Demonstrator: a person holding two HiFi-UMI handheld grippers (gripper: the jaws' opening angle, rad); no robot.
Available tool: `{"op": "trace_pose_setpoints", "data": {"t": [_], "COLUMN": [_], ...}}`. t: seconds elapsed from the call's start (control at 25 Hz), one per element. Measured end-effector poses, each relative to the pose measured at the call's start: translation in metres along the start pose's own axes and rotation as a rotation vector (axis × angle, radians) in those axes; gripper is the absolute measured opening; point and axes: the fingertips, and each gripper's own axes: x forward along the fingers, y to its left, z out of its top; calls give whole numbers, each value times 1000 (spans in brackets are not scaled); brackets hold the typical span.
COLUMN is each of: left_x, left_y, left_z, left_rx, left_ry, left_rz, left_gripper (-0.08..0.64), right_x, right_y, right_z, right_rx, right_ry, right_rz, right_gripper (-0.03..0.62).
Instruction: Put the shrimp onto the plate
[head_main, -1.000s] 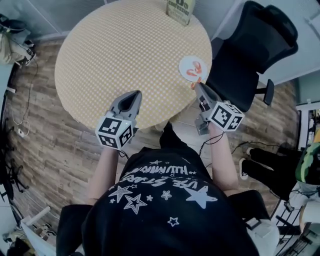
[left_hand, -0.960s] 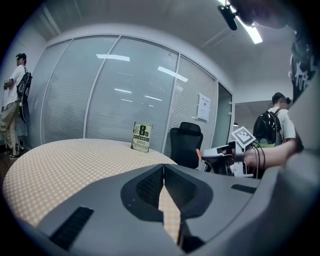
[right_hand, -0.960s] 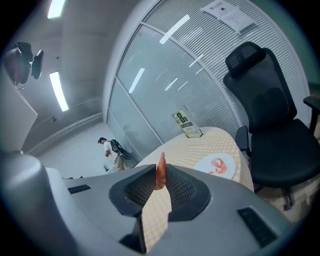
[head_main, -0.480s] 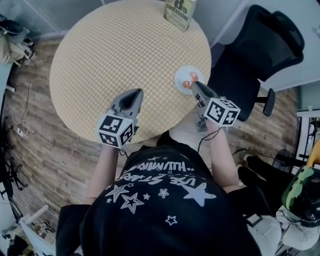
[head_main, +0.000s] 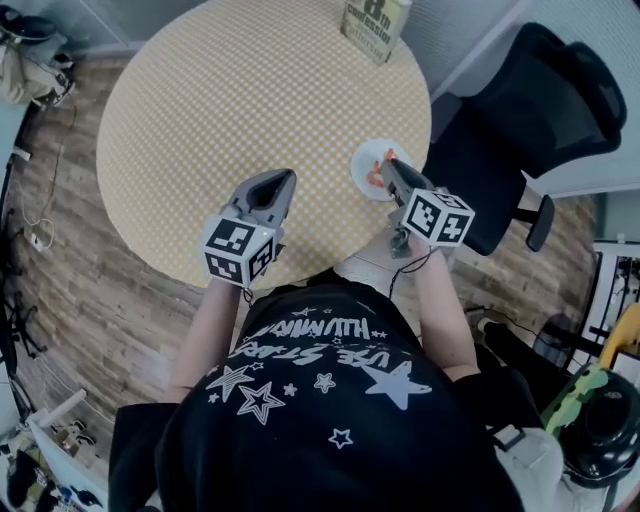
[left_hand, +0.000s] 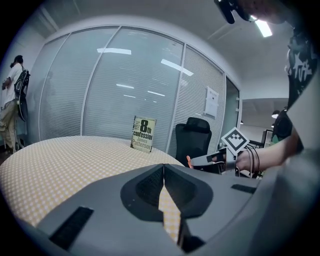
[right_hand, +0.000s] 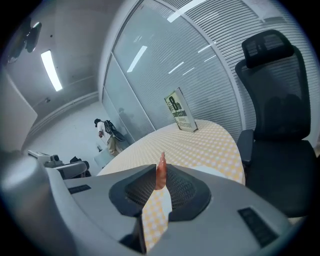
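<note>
- Your right gripper (head_main: 386, 166) (right_hand: 160, 174) is pinching the shrimp (right_hand: 160, 172): its jaws press on it from both sides, and the orange body stands upright with its pointed end rising above the jaw tips.
- In the head view, those jaw tips lie over the white plate (head_main: 362, 160), on its right part. Whether the shrimp touches the plate cannot be told.
- A second orange piece (head_main: 375, 179) shows on the plate, just left of the jaw tips; it is too small to identify.
- Your left gripper (head_main: 277, 180) (left_hand: 163, 169) has its jaws pressed together at the tips with nothing between them. It is left of the plate and well apart from it, over the checked round table (head_main: 250, 90).
- The plate sits near the table's edge, on the side towards you.
- A book (head_main: 375, 25) (left_hand: 143, 134) stands upright beyond the plate, at the table's far edge.
- A black office chair (head_main: 520, 110) stands off the table, just right of the plate.
</note>
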Motion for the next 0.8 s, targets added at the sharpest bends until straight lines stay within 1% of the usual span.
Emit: {"op": "trace_pose_setpoints", "data": {"t": [0.36,0.6,0.8], "left_x": [40,62,66], "left_y": [0,-1,4], "left_z": [1,1,-2], "left_rx": [2,5,-1], "left_ry": [22,38,47], "left_rz": [4,7,20], "left_gripper": [9,9,9], "right_x": [23,38,52], "right_y": [-19,-36,-39], "right_z": [-8,-14,-24], "right_rx": [-68,-130,-161], "right_ry": [96,194,267], "right_rz": [-28,-91,-117], "right_gripper": [57,57,57]}}
